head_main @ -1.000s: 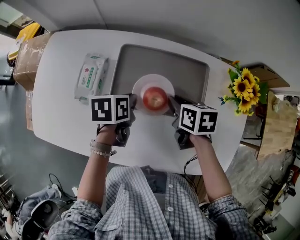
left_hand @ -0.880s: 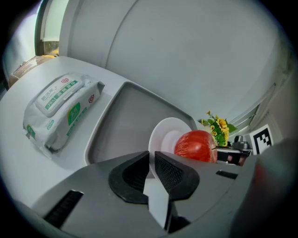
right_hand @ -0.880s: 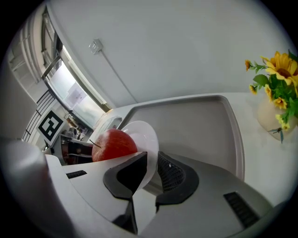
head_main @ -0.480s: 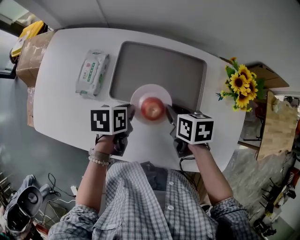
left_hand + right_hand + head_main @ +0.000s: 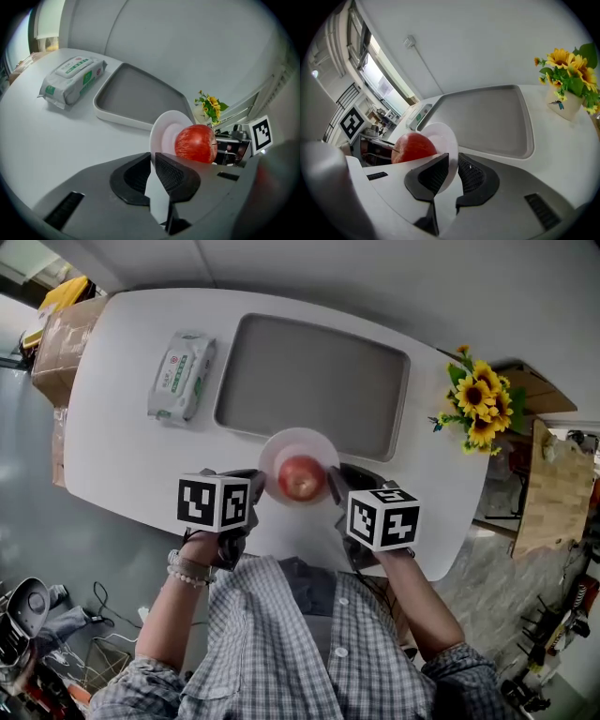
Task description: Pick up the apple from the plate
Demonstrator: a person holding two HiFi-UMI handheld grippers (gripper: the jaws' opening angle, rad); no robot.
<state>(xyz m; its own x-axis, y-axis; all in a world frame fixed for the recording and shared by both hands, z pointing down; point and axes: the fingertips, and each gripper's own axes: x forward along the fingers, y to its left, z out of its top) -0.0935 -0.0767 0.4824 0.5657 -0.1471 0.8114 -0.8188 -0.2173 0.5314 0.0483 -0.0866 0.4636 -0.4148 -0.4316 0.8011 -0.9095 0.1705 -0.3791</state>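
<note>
Tabletop [image 5: 122, 456] overhead; gripper views alone show jaws clamping apple's [image 5: 301, 476] plate [image 5: 164, 131].

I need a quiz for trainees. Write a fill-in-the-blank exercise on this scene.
1. The red fruit on the white plate is an ____.
2. The left gripper and the right gripper are each shut on the plate's ____.
3. The grey tray behind the plate holds ____.
4. The yellow flowers right of the tray are ____.
Missing words: apple; rim; nothing; sunflowers.

apple [image 5: 301, 476] on plate [image 5: 283, 447] | tray [image 5: 314, 385] behind | wipes [image 5: 181, 374] left | flowers [image 5: 478, 404] right
</note>
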